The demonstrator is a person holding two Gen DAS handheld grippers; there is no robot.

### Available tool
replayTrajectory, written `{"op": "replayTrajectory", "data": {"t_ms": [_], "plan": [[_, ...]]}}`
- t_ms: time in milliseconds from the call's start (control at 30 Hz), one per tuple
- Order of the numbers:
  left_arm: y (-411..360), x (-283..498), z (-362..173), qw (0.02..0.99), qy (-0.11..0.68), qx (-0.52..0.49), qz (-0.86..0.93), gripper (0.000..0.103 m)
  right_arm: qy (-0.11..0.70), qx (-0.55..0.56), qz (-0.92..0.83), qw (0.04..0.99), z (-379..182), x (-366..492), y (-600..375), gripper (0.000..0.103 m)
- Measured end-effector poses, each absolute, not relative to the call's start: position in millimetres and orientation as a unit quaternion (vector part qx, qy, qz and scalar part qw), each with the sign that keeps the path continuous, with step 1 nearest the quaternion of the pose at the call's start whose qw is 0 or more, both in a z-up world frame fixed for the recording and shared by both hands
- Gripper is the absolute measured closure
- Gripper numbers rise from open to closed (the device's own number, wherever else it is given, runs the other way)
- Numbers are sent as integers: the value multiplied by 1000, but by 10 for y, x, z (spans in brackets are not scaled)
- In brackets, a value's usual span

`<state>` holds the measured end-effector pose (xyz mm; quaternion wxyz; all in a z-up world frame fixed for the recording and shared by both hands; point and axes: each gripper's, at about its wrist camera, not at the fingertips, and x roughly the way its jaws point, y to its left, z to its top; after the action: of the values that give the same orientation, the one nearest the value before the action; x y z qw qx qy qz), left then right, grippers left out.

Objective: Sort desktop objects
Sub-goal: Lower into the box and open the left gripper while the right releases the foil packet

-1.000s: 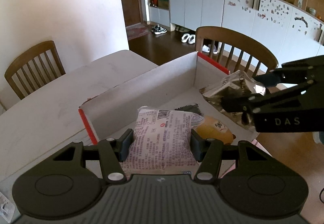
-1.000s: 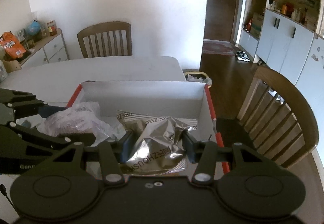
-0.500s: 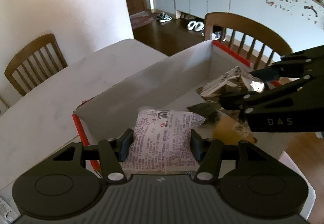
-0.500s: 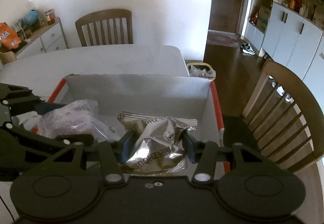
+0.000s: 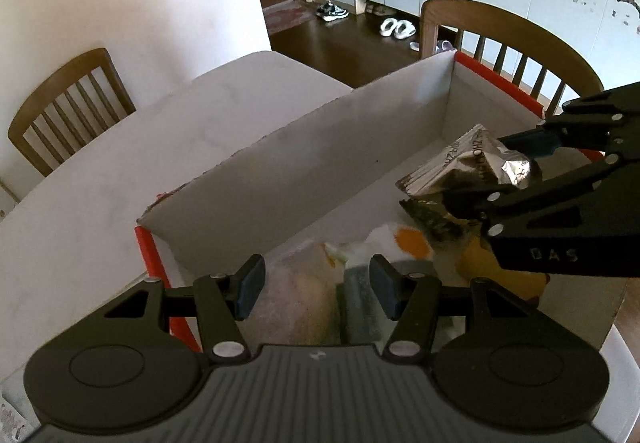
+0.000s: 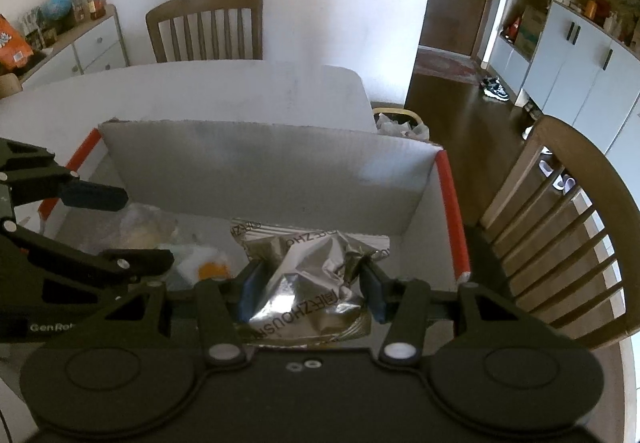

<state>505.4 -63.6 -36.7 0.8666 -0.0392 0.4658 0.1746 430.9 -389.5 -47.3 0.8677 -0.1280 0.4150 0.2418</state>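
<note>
Silver crinkled foil packet (image 6: 316, 283) sits clamped in right gripper (image 6: 310, 289), directly above open cardboard box (image 6: 256, 167); left gripper (image 5: 316, 291) stands parted, empty.

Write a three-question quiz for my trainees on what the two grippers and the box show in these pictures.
1. True or false: the right gripper is clamped on a silver foil packet.
2. Between its pads, the left gripper holds: A) a white packet; B) nothing; C) a pen.
3. What colour are the edge strips of the cardboard box?

Key: 1 true; 2 B; 3 red.
</note>
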Motion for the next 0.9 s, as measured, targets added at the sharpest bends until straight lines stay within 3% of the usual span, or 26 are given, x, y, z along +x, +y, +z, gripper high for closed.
{"op": "replayTrajectory", "data": {"t_ms": [633,833,900], "plan": [[-597,5129,-434,863,474,-49,167,46,474,-134,226,840,-711,4508,-3750,50],[-608,5117,-406,865,472,-50,162,45,478,-123,225,840,-690,4503,-3813,41],[-618,5102,-387,867,469,-53,159,39,476,-117,227,841,-652,4499,-3846,39]]}}
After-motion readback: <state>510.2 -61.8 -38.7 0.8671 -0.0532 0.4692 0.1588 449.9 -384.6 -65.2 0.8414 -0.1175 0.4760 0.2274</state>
